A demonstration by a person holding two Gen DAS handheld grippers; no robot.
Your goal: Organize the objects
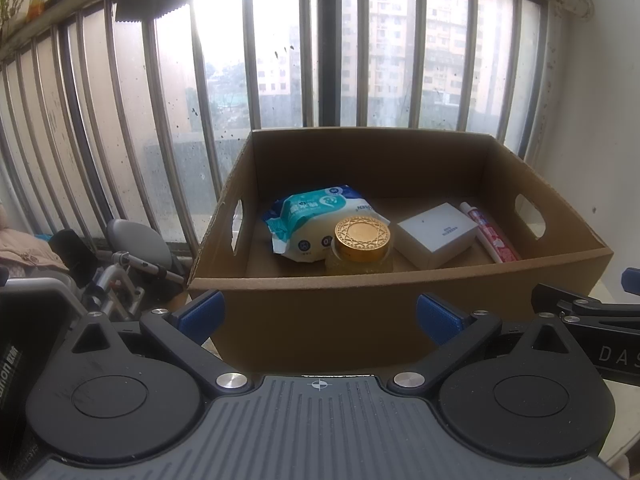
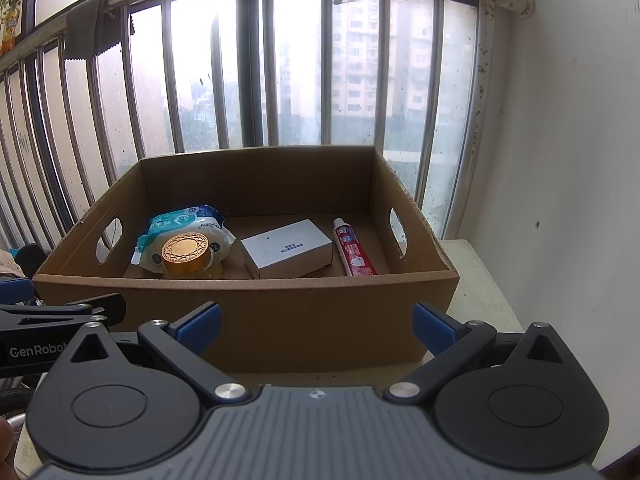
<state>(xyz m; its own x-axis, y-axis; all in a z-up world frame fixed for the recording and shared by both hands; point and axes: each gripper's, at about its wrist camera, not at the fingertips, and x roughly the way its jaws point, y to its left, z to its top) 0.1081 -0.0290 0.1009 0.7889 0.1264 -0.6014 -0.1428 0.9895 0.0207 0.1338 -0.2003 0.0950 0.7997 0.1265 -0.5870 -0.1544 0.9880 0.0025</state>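
An open cardboard box [image 1: 400,312] with oval hand-holes cut in its side walls stands on a pale table [image 2: 480,292] against a barred window [image 1: 280,60]. Inside, on the box floor, lie four things in a rough row. At the left is a blue-and-white soft pack of wet wipes [image 1: 316,216], its print too small to read. A glass jar with a gold patterned lid [image 1: 362,238] stands upright in front of the pack, touching or overlapping it. Just right of the jar sits a small white carton [image 1: 438,234] with a short line of dark print that cannot be read. A red-and-white toothpaste tube [image 1: 494,236] lies flat beside the carton, cap toward the far wall.

The left gripper [image 1: 320,312] hangs before the near wall of the box, its blue-padded tongs spread wide and holding nothing. The right gripper [image 2: 316,320] does the same, jaws wide and empty. In the right wrist view the left gripper's side reads "GenRobot"; in the left wrist view, the right gripper shows "DAS".
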